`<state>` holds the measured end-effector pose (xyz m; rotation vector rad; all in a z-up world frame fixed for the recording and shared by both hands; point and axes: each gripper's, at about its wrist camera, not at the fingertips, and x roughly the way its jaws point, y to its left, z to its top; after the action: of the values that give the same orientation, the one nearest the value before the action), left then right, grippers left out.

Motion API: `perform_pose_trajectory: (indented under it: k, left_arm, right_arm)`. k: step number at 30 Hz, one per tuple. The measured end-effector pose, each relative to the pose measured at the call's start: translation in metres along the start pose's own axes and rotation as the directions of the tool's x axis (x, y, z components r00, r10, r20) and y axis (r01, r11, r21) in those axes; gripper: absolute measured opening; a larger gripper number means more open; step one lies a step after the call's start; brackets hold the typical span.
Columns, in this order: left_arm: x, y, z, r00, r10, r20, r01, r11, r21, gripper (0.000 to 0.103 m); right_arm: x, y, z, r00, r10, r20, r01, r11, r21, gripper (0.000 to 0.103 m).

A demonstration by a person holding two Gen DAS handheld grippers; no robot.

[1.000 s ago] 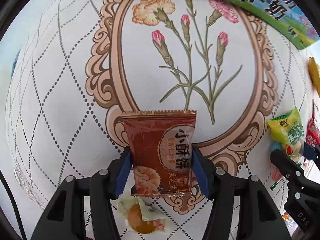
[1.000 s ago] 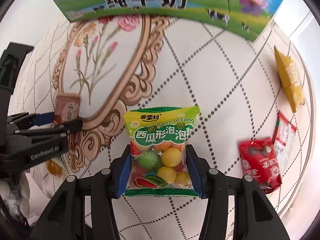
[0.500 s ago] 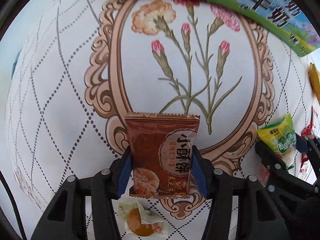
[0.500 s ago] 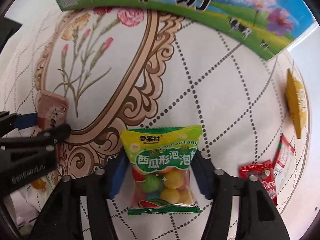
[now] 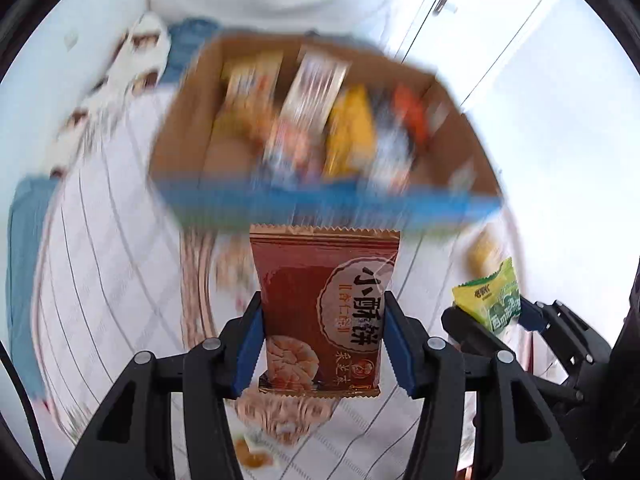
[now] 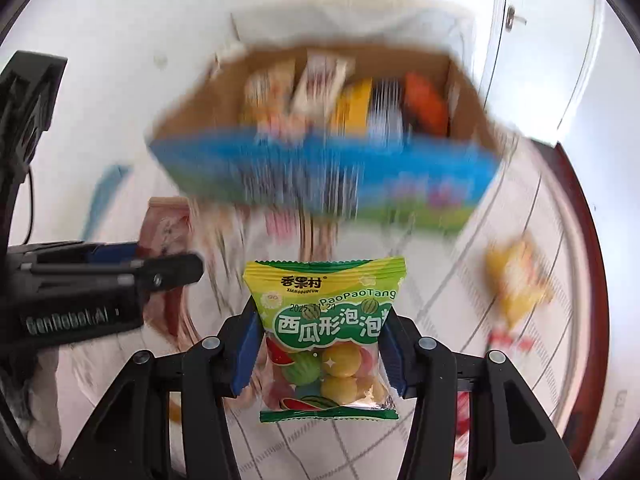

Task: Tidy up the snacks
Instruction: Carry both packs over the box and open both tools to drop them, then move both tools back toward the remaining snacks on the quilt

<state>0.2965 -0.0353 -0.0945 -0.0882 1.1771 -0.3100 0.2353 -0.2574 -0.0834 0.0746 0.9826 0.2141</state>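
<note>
The left gripper (image 5: 323, 344) holds a red-brown biscuit packet (image 5: 322, 312) upright between its blue fingers (image 5: 249, 346), which press on both side edges of the packet. The right gripper (image 6: 320, 354) holds a green and yellow bag of round candies (image 6: 326, 336) in the same way, with the fingers (image 6: 247, 350) tight against its sides; its opening closed a little just now, with the bag between the fingers. Both snacks hang in the air above the counter (image 5: 100, 280), which is covered by a white cloth with a dotted diamond pattern. Farther away stands an open cardboard box (image 6: 320, 176) with a blue and green printed front wall; it is blurred, but several packets in orange, yellow and white are visible inside. To the right of the box, a yellow packet (image 6: 516, 280) lies on the cloth, also blurred. In the right wrist view the left gripper appears at the left side, near the box, with the biscuit packet in it.
</note>
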Motion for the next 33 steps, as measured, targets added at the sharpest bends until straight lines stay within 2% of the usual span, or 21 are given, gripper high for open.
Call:
perform_pose_trajectory:
  k: [2,6,9,11,13,14,15,16,17,19,23,33]
  left_arm:
    - [-0.014,-0.007,0.036,0.999,0.0,0.043,-0.001,1.0,0.018,0.052]
    - [-0.013,-0.014,0.09,0.993,0.089,0.076,-0.092,0.995,0.032,0.053]
    - [0.001,-0.001,0.123,0.989,0.141,0.038,-0.141,0.99,0.002,0.053]
    - [0.014,0.005,0.131,0.985,0.17,0.006,-0.17,0.985,-0.006,0.055]
    - [0.031,0.012,0.141,0.975,0.224,-0.001,-0.224,0.975,-0.003,0.069]
    - [0.037,0.015,0.145,0.969,0.248,-0.004,-0.248,0.969,-0.004,0.089]
    - [0.043,0.018,0.147,0.965,0.261,-0.013,-0.261,0.965,-0.008,0.1]
    - [0.048,0.021,0.149,0.963,0.268,-0.018,-0.269,0.963,-0.019,0.1]
    - [0.051,0.022,0.151,0.962,0.271,-0.024,-0.272,0.962,-0.025,0.1]
    - [0.058,0.025,0.154,0.964,0.264,-0.037,-0.265,0.964,-0.037,0.1]
    - [0.062,0.022,0.154,0.969,0.242,-0.048,-0.244,0.969,-0.034,0.1]
    - [0.063,0.013,0.127,0.978,0.198,-0.073,-0.2,0.979,-0.027,0.1]
  right_arm:
    - [-0.017,-0.011,0.036,0.998,0.008,0.063,-0.009,1.0,0.014,0.055]
    - [-0.023,-0.027,0.096,0.992,-0.017,0.121,0.013,0.999,0.036,0.055]
    - [0.002,-0.046,0.126,0.995,-0.034,0.092,0.028,0.998,0.058,0.055]
    - [0.018,-0.055,0.139,0.997,-0.045,0.056,0.041,0.997,0.066,0.055]
    - [0.039,-0.062,0.147,0.999,-0.049,-0.007,0.049,0.996,0.07,0.055]
    - [0.05,-0.069,0.154,0.998,-0.05,-0.032,0.053,0.995,0.088,0.055]
    - [0.055,-0.072,0.152,0.996,-0.061,-0.061,0.066,0.994,0.092,0.056]
    - [0.067,-0.075,0.152,0.99,-0.069,-0.121,0.08,0.993,0.089,0.06]
    - [0.08,-0.078,0.149,0.983,-0.077,-0.164,0.092,0.992,0.091,0.076]
    - [0.093,-0.08,0.145,0.982,-0.072,-0.177,0.089,0.992,0.091,0.097]
    - [0.11,-0.078,0.139,0.982,-0.058,-0.179,0.077,0.992,0.101,0.097]
    - [0.096,-0.073,0.134,0.985,-0.077,-0.153,0.096,0.988,0.117,0.097]
